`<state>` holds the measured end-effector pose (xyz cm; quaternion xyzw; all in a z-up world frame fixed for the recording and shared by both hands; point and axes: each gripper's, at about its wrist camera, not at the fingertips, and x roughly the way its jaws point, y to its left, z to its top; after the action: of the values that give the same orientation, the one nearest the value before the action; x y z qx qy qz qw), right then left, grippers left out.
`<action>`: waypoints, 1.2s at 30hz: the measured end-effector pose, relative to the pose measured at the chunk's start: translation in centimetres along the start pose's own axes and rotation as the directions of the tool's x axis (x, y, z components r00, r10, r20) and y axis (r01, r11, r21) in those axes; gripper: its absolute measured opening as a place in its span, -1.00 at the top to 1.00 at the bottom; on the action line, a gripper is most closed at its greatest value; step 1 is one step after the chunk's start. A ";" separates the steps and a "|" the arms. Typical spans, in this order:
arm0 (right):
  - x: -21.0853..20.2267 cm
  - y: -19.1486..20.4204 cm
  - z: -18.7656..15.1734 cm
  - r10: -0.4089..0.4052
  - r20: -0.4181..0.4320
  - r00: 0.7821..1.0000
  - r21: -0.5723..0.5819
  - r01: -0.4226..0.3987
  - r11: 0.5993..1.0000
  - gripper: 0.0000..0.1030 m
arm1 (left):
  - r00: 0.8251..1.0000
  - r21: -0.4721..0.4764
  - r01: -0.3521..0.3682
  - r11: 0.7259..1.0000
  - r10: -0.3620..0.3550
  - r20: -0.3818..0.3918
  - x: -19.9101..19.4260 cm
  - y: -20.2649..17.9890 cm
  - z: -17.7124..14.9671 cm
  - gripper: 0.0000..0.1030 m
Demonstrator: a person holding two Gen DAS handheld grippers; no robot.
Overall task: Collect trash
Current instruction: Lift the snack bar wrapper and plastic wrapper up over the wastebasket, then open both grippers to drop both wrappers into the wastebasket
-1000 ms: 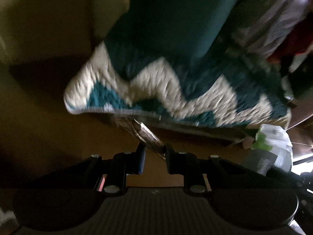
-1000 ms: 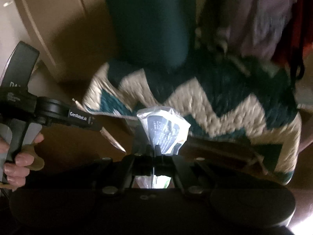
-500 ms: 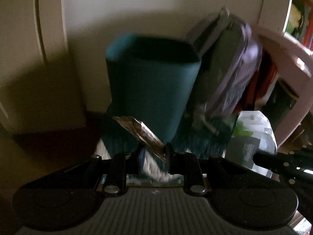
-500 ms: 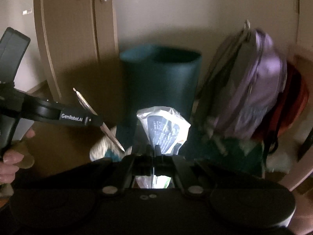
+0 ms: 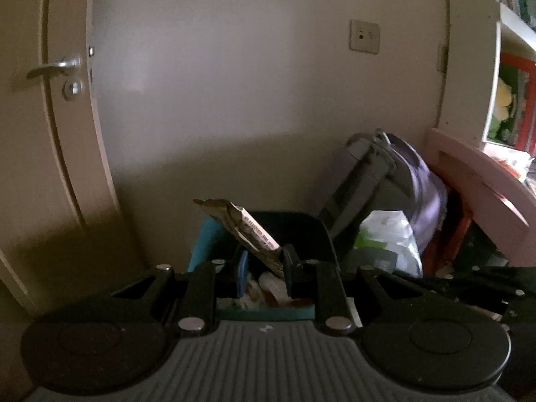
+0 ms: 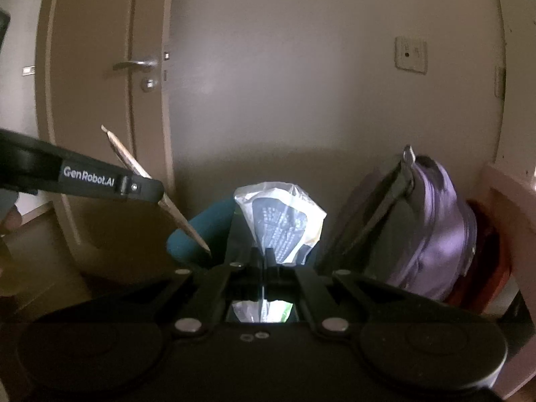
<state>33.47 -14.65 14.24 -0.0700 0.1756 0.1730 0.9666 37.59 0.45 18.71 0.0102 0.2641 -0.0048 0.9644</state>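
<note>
Wrapper (image 5: 246, 234) clamped in left gripper (image 5: 264, 268); plastic packet (image 6: 279, 224) pinched in shut right gripper (image 6: 264, 261); teal bin (image 5: 207, 241) at twelve o'clock, already holding scraps; both drops pending.

Dim interior corner: a plain pale wall (image 5: 251, 93) carrying a square wall switch plate (image 5: 364, 37), its lower part in shadow. At left, a beige door (image 6: 100, 100) with a metal lever handle (image 6: 135, 64) and a lock below it. At right, a purple backpack (image 6: 442, 221) leans against the wall beside a pink board (image 5: 482, 181) and white shelves (image 5: 512, 77).
</note>
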 end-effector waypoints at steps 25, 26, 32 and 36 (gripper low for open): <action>18.6 -0.5 -1.9 0.096 -0.297 0.950 0.026 -0.092 0.995 0.94 | 0.929 0.129 -0.040 0.991 0.084 -0.361 22.3 0.3 -2.1 0.58; 18.7 -0.3 -2.0 0.085 -0.300 0.950 0.008 -0.087 0.996 0.90 | 0.923 0.131 -0.040 0.991 0.087 -0.375 22.8 0.4 -2.3 0.57; 18.9 0.3 -2.9 0.072 -0.323 0.944 -0.023 -0.084 0.996 0.71 | 0.892 0.129 -0.016 0.992 0.072 -0.445 24.7 1.3 -3.6 0.57; 19.0 0.2 -2.5 0.071 -0.317 0.946 -0.011 -0.079 0.997 0.63 | 0.864 0.088 0.008 0.996 0.038 -0.501 25.3 2.1 -4.4 0.48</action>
<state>49.28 -9.07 4.98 -0.1012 0.3288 0.1981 0.9178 57.19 2.58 2.06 0.0552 0.5055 -0.0059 0.8611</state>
